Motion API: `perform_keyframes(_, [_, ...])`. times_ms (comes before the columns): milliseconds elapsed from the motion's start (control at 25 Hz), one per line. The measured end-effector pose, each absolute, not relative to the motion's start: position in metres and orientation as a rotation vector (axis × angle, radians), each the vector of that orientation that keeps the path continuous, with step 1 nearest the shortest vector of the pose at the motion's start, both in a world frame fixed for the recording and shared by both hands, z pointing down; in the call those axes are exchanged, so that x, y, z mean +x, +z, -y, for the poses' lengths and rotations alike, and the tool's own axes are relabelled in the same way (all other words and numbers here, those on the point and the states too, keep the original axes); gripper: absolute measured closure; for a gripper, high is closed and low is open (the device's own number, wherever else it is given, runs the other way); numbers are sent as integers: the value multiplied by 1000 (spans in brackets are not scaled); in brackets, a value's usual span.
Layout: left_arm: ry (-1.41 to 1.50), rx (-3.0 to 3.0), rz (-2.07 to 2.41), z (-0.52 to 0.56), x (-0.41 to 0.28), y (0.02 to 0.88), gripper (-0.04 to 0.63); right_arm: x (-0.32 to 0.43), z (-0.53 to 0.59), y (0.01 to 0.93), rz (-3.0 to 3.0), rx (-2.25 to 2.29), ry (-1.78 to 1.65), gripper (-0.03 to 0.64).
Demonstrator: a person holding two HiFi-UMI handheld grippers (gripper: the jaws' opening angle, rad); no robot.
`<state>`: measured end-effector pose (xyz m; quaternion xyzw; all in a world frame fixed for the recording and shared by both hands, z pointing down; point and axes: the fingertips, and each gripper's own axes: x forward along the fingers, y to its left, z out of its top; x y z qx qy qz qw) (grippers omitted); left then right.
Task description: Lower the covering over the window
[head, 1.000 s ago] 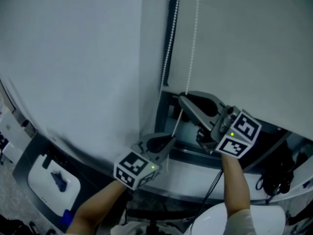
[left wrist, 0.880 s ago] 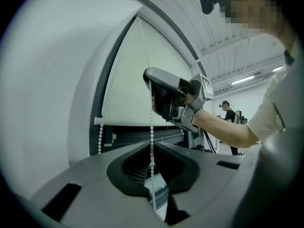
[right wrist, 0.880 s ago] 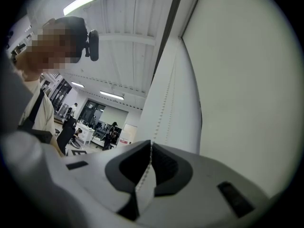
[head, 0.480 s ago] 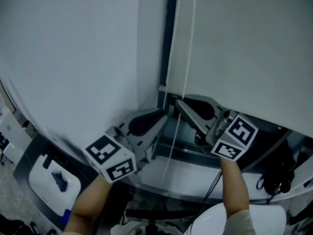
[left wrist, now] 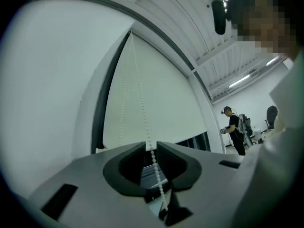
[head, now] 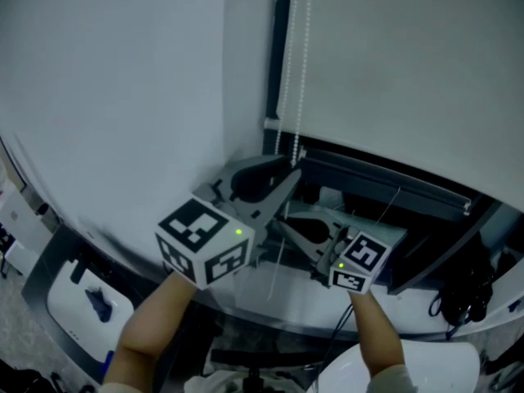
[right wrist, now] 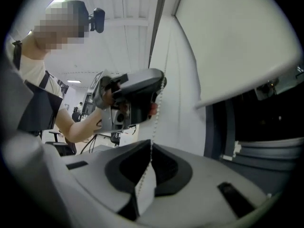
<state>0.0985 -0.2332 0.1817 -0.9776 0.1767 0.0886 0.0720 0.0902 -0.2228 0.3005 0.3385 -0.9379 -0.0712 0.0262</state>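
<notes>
The right gripper (head: 277, 221) is pinched tight on the bead chain (head: 304, 56): its tips meet on the beads, and a slack length hangs down behind them into the jaw hollow. Just above it on the same strand is the left gripper (head: 293, 169). Its jaws have just been opening and stand a narrow way apart, with the chain running free through the gap and neither pad pressing on it. The chain's long axis is upright, rising straight from both sets of tips. The left gripper is therefore the one nearer a fresh hold higher up, and any pull would likely go down along the strand. Ahead of the jaws and a little to their right hangs the blind (head: 393, 72). It covers most of the window, its bottom bar (head: 368, 158) just above the level of the left gripper's tips, with a dark strip of uncovered window (head: 409, 207) below it. The roller at the top is cut off, the chain's lower loop is hard to trace, and which strand lowers the blind cannot be told.
</notes>
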Motion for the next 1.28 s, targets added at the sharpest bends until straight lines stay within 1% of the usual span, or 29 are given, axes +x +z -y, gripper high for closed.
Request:
perform_keyframes(280, [311,-2938,-520,235,105,166,537,95,214,357,2853,1059,-104,595])
perform_keyframes(400, [320,-2925,-508,232,108,160,537,96,212,367,2861,1061,-80,596])
perform_keyframes(720, [301,-2913,-536,233,112,158,538,94,210,372,2896,1092,-50,598])
perform_keyframes(840, [307,-2952,-532,234,110,159,560,92,210,371,2880,1087,-69,600])
perform_keyframes(960, [315,-2957,-574,238,105,160,560,91,206,370,2867,1074,-74,600])
perform_keyframes(1160, [301,-2902,-627,236,96,163,560,96,203,366,2894,1036,54,595])
perform_keyframes(1200, [281,-2897,-630,235,96,167,560,97,201,362,2918,1019,90,587])
perform_keyframes(1240, [263,-2900,-631,235,96,173,560,99,198,354,2953,1000,116,554])
perform_keyframes(1280, [248,-2907,-633,234,96,180,560,101,195,343,2996,982,130,554])
